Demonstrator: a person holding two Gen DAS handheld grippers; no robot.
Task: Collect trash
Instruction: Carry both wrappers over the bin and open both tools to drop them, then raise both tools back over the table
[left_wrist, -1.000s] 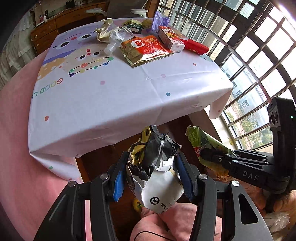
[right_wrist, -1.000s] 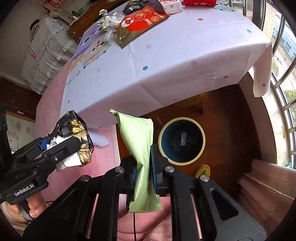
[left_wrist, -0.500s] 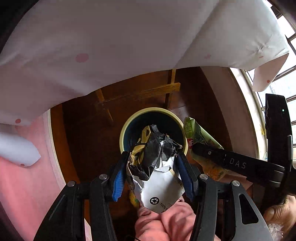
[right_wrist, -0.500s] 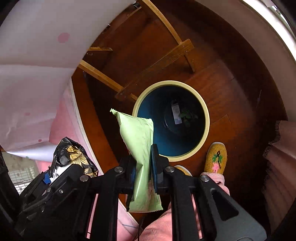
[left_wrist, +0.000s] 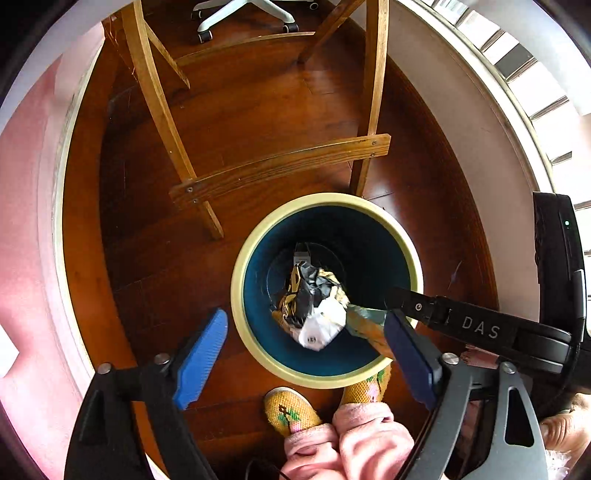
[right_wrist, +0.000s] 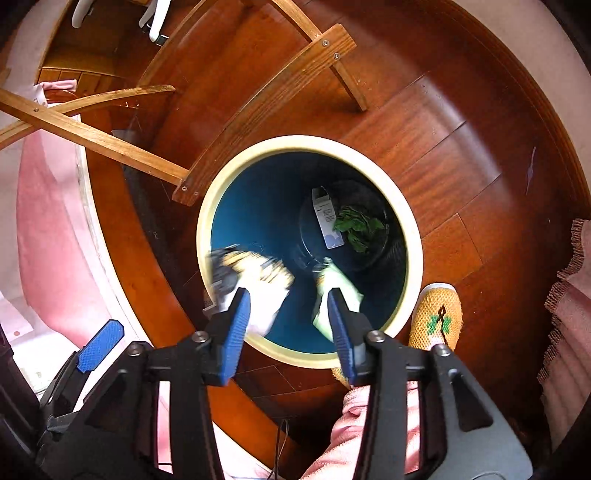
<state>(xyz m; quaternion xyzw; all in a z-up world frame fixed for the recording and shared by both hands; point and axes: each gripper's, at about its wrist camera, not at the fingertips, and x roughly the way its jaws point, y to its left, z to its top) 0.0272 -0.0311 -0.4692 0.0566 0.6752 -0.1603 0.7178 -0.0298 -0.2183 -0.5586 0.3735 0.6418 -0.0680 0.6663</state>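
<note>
Left tool (left_wrist: 308, 352): jaws spread wide, nothing between the blue pads (left_wrist: 201, 350). Right tool (right_wrist: 286, 323): jaws likewise parted, empty.

Bin (left_wrist: 255, 341), cream rim, dark blue inside, sits at centre of both views on a brown wood floor (left_wrist: 155, 266).

Left view: crumpled black-gold-white wrapper (left_wrist: 314, 306) shows inside the bin's opening, lower centre, free of the pads. Cannot tell whether it is in mid-air or lying on the bottom. A green packet (left_wrist: 364, 323) lies just right of it, one end against the right tool's dark finger, which enters from the right edge with "DAS" printed on it.

Right view: the wrapper (right_wrist: 255, 280) is motion-blurred at the bin's lower-left rim, just above the left pad. The packet (right_wrist: 334, 291), also blurred, is inside the opening beside the right pad; contact with the pad cannot be judged. On the bin's bottom, upper right of the opening: a small white carton (right_wrist: 327, 218) and green leaves (right_wrist: 356, 225).

Wooden frame legs and crossbar (left_wrist: 280, 166) stand above the bin in frame. Yellow knitted slippers (left_wrist: 290, 408) and pink trouser cuffs (left_wrist: 347, 446) sit at the bottom edge, touching the bin's near side.
</note>
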